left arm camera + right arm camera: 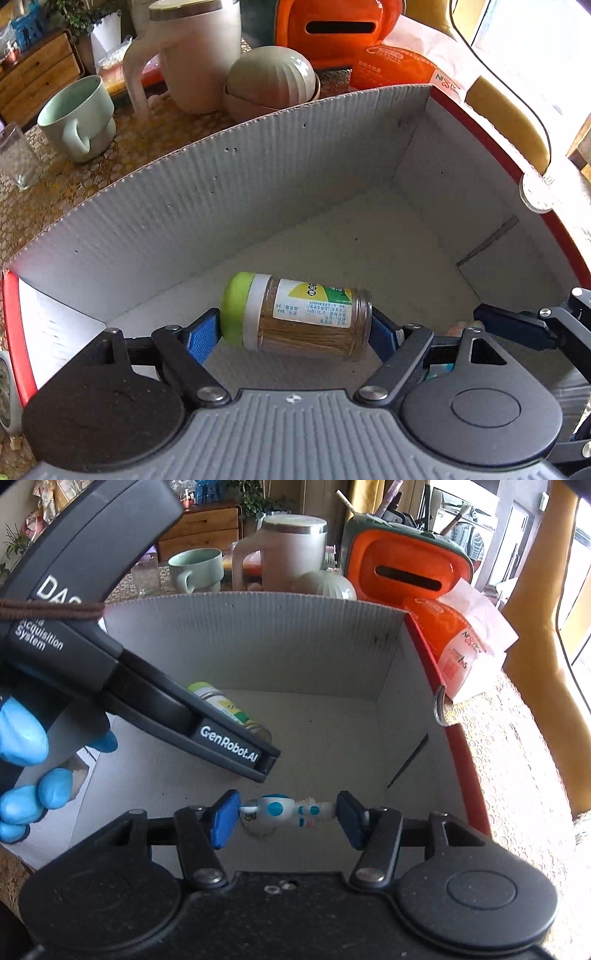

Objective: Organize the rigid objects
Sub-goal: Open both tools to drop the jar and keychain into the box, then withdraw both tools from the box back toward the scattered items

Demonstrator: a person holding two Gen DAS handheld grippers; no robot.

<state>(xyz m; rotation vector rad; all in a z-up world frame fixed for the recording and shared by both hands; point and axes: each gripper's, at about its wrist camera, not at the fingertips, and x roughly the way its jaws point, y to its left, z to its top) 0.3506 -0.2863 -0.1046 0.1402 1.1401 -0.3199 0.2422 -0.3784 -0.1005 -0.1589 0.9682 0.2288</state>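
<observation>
I am holding a green-capped jar (299,317) sideways, clamped end to end in my left tool (295,328), inside the white cardboard box (221,192); my right tool (286,818) is gripping a small blue-and-white figurine (284,810) beside it

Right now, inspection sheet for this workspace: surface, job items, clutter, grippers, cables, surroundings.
Surface: patterned table covering; open cardboard box on it, its floor bare.
Job's things: green-lidded jar held sideways over the box floor; small white-and-blue figurine held inside the box.
Clutter: mint mug, cream jug, ribbed bowl, glass, orange container, orange-white packet, all behind or beside the box.
Grippers: left gripper shut on the jar's ends; right gripper shut on the figurine's ends.
Cables: black cable past the box's right side.
Surroundings: wooden drawers, plant, yellow curtain.
</observation>
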